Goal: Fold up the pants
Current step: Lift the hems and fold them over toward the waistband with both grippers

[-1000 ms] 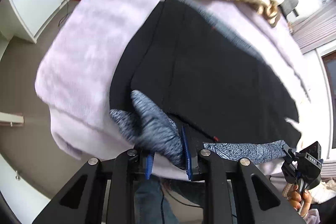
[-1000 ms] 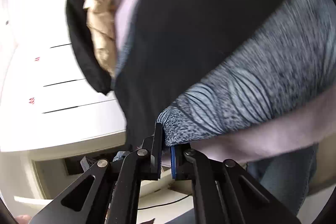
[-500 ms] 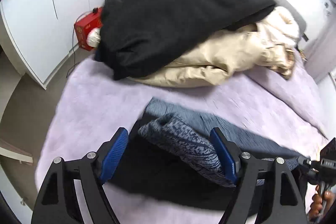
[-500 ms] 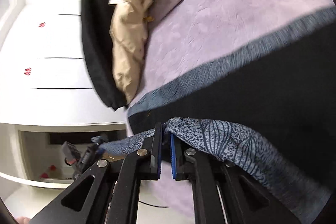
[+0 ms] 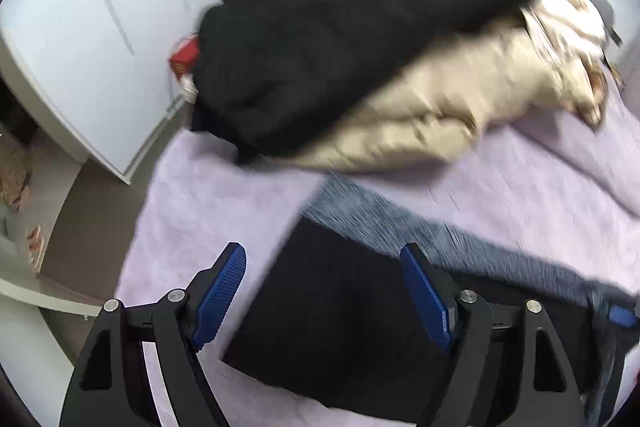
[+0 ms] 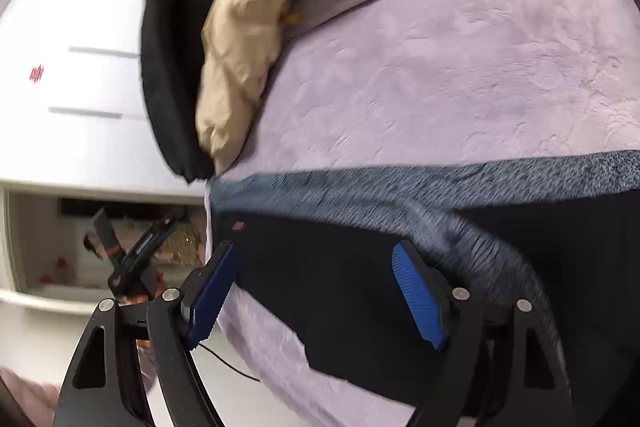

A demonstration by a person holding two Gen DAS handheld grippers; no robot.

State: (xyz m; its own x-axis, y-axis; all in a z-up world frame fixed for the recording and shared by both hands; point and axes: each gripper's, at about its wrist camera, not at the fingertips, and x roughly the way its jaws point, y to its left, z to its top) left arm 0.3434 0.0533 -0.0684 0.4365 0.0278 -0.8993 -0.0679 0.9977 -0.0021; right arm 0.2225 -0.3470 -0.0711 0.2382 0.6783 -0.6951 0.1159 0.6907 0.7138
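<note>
A lilac plush blanket [image 5: 208, 203] is covering the bed and taking up most of both views. At its far end a black coat [image 5: 340, 39] is lying on top of a crumpled beige jacket [image 5: 432, 123], with white wardrobe doors [image 5: 72, 39] standing beyond and a red box [image 5: 185, 57] peeking out beside the coat. The black pants [image 5: 340, 311] are lying flat on the blanket at the near edge of the bed, their grey-blue patterned waistband [image 6: 360, 187] running along the far side. The left gripper [image 5: 324, 295] is hovering over the pants with its jaws spread wide and nothing between the blue pads. The right gripper [image 6: 316, 291] is opening its jaws over the black fabric, nothing pinched between them; a fold of the waistband is bunching just behind its right finger [image 6: 418, 293].
</note>
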